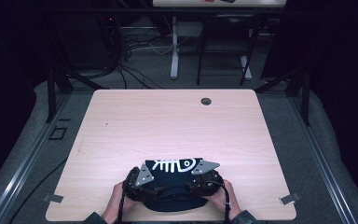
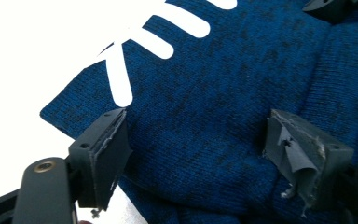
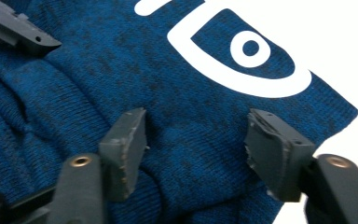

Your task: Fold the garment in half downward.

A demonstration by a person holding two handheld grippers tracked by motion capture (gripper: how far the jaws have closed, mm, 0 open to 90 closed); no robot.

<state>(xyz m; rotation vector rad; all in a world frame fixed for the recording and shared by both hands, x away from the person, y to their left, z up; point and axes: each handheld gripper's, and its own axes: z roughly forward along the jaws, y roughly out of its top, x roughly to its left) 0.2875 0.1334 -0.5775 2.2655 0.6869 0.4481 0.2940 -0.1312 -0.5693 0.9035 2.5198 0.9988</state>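
Observation:
A dark blue knitted garment (image 1: 168,179) with a white fish-skeleton print lies folded near the front edge of the wooden table (image 1: 168,121). My left gripper (image 1: 139,183) is over its left side and my right gripper (image 1: 206,179) over its right side, each held in a hand. In the left gripper view the left gripper (image 2: 196,121) has its jaws wide apart just above the knit (image 2: 205,70), nothing pinched. In the right gripper view the right gripper (image 3: 198,119) likewise stands open over the cloth (image 3: 98,60), beside the printed fish eye (image 3: 249,46).
A round cable hole (image 1: 206,101) sits at the table's far edge. Metal brackets (image 1: 53,198) (image 1: 290,198) stick out at the front corners. Behind the table are a white desk leg (image 1: 175,56), a dark frame and loose cables on the floor.

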